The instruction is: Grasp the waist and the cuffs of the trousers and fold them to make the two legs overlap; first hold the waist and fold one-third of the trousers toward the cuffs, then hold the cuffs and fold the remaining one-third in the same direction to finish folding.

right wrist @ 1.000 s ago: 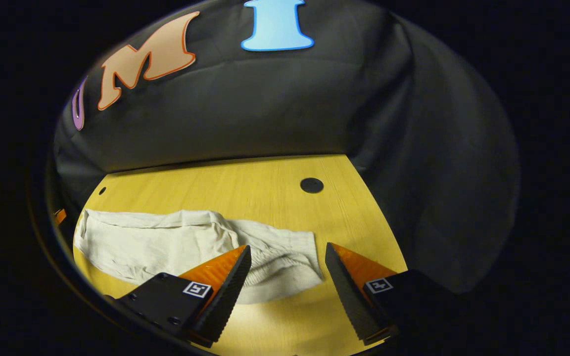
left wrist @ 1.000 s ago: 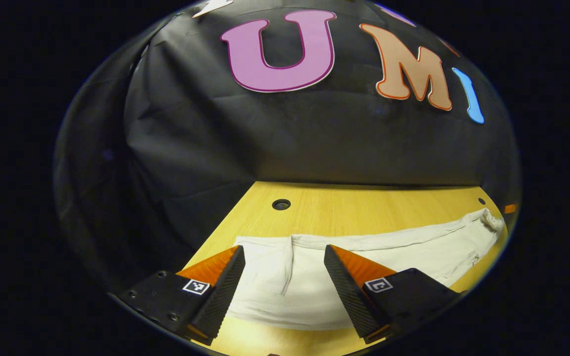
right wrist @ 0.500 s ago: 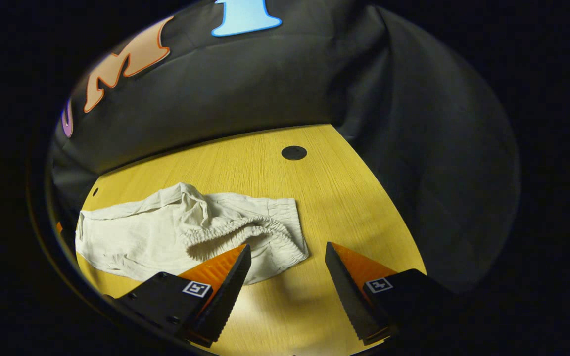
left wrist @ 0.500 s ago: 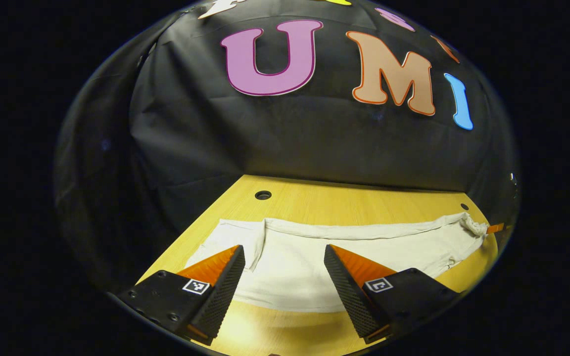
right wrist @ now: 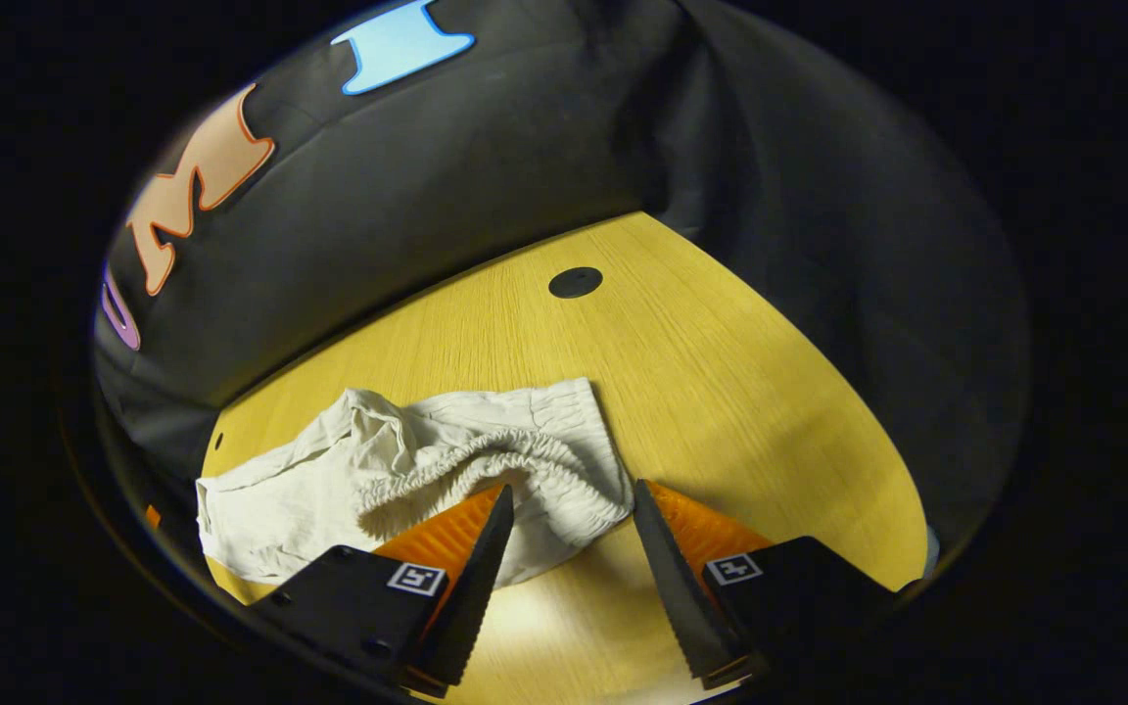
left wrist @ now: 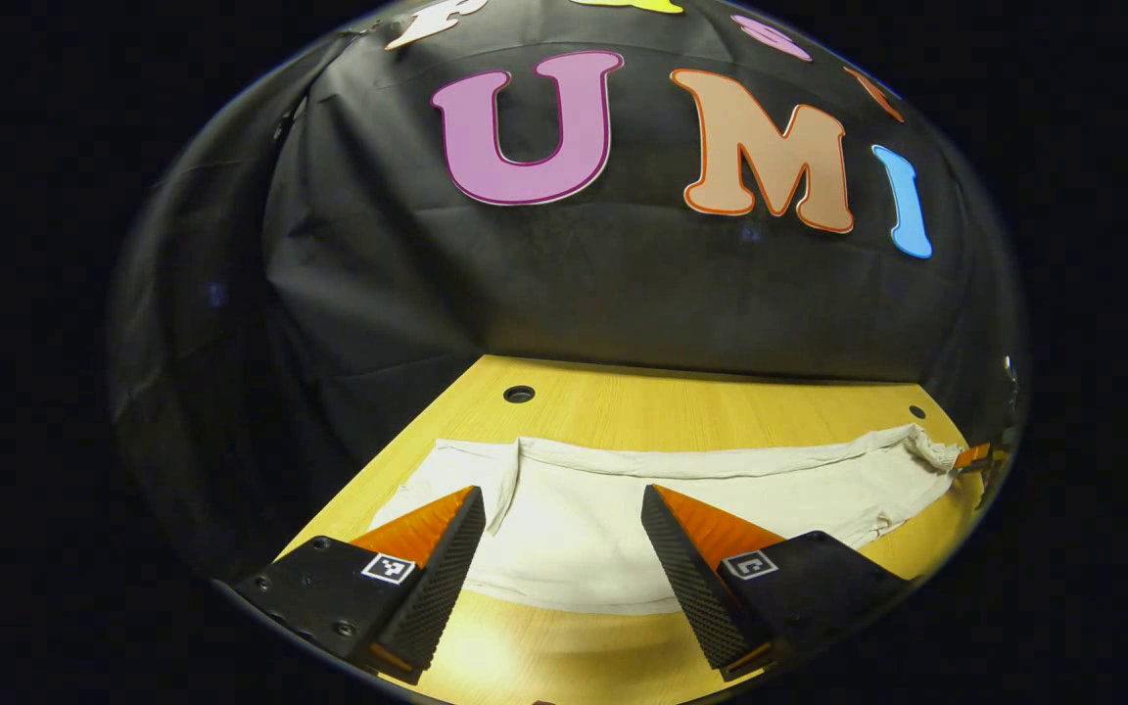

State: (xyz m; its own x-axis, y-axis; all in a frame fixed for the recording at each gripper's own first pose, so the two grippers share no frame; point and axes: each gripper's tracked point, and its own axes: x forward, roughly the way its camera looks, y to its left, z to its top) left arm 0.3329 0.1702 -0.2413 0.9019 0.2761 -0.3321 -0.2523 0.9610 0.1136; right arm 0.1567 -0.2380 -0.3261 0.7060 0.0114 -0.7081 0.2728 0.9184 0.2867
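Fingers of the left gripper (left wrist: 559, 548) are spread wide and hold nothing; the cuff end of the trousers (left wrist: 681, 509) lies flat on the table (left wrist: 642, 401) right between and just past the tips, at 12 o'clock. Right gripper (right wrist: 564, 543) is also spread, a bit narrower, empty, with the elastic waist (right wrist: 486, 465) bunched at its tips, mostly toward 11 o'clock; cannot tell if the left-hand finger touches cloth yet.

Key relation: trousers' long axis runs crosswise to both grippers. In the left gripper view it runs from the cuffs near the fingers out to 3 o'clock, where the waist bunch (left wrist: 926, 450) sits at the far table edge. In the right gripper view it runs from the waist off to 9 o'clock. So each gripper is nearer its own end: left on cuffs, right on waist.

Judgement: legs look not yet overlapped, waist is rumpled and open. Each gripper would likely need to drop and pinch its near hem before any lift.

Farther back: table hole (right wrist: 576, 282), then booth cloth.
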